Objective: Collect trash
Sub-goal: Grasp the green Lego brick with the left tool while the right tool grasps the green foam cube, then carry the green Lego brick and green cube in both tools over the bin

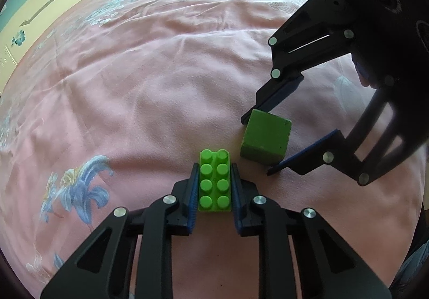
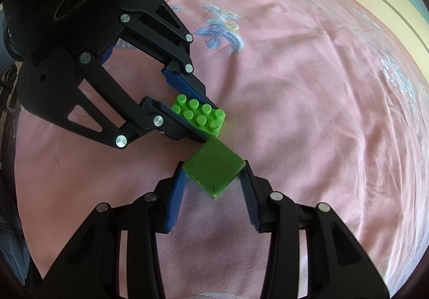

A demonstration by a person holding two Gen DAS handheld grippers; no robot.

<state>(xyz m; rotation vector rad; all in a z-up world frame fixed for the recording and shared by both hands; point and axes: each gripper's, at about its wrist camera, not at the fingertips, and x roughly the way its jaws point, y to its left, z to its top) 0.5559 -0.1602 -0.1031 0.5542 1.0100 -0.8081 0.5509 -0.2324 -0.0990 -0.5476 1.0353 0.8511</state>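
L tongs grip studded brick; R tongs straddle cube.

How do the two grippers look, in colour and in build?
The left gripper and the right gripper look alike: black plastic linkage arms with cut-out openings, round silver pivot pins, and fingers lined with blue ribbed pads. No cables or markings show.

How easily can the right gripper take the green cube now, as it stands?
Probably yes. The right gripper has its jaws open on both sides of the green cube; nothing lies between. The studded brick sits close by.
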